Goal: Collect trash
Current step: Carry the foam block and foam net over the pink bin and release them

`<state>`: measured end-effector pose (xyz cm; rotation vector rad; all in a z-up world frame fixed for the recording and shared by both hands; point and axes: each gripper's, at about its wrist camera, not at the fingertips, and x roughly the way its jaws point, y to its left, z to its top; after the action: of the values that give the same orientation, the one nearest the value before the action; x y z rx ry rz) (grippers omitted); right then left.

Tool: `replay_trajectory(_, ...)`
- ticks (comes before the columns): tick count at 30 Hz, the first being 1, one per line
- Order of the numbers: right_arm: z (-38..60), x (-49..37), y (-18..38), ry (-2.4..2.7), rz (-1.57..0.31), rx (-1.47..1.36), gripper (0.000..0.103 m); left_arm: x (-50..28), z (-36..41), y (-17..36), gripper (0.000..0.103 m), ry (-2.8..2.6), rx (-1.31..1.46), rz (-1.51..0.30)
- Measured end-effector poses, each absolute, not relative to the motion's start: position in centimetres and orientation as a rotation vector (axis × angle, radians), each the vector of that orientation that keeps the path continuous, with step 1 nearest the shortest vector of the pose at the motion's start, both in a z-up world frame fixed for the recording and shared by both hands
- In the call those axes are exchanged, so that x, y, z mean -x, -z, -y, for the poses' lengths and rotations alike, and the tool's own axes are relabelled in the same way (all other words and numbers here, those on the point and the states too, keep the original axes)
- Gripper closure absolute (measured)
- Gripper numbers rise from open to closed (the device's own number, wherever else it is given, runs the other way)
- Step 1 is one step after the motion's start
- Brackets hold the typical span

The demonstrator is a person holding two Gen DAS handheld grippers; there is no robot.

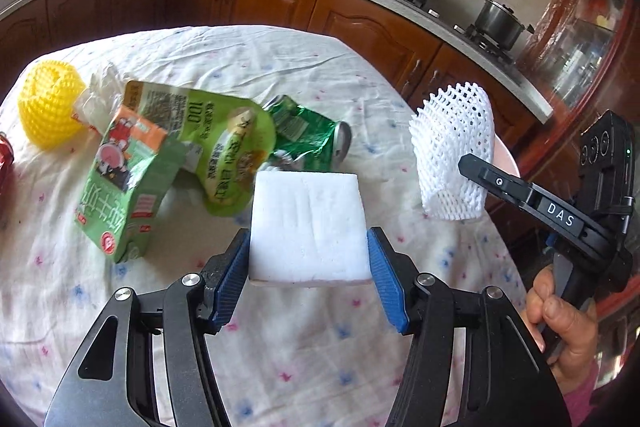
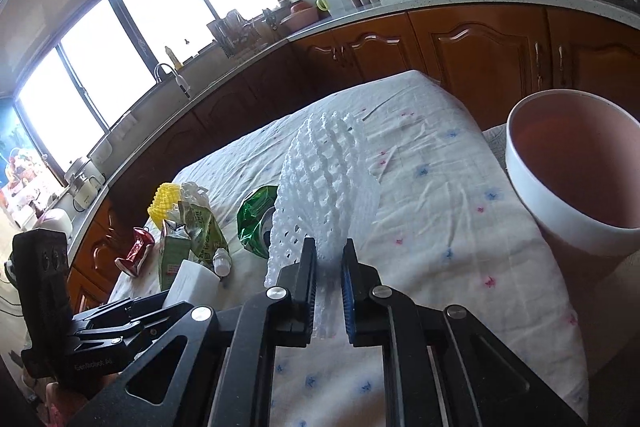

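My left gripper [image 1: 308, 251] is shut on a white foam block [image 1: 308, 223], its blue pads pressed against both sides, and holds it above the table. The block shows again as a white corner [image 2: 192, 279] in the right wrist view. My right gripper [image 2: 329, 267] is shut on a white foam fruit net [image 2: 324, 179], which stands up from between the pads. From the left wrist view that net [image 1: 454, 151] hangs at the right, pinched by the right gripper's black fingers [image 1: 520, 191]. A pink bin [image 2: 576, 171] with a white rim stands just right of the net.
On the flowered tablecloth [image 1: 300, 359] lie a green milk carton [image 1: 120, 195], a green pouch [image 1: 224, 143], a crushed green can [image 1: 312, 131], a yellow foam net [image 1: 48, 107] and a crushed red can [image 2: 136, 251]. Wooden cabinets and a stove with a wok lie behind. A hand [image 1: 560, 315] grips the right handle.
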<state>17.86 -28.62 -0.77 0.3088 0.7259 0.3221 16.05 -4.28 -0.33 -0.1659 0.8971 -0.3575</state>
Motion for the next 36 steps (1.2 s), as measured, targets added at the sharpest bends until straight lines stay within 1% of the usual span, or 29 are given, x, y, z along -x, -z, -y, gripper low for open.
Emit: replay_trajectory(36,40.5,-13.7,-0.6,-0.112,-0.647,-0.408,0.091,-19.3,17.1,-3.1,0.046,0.560,0.075,-0.858)
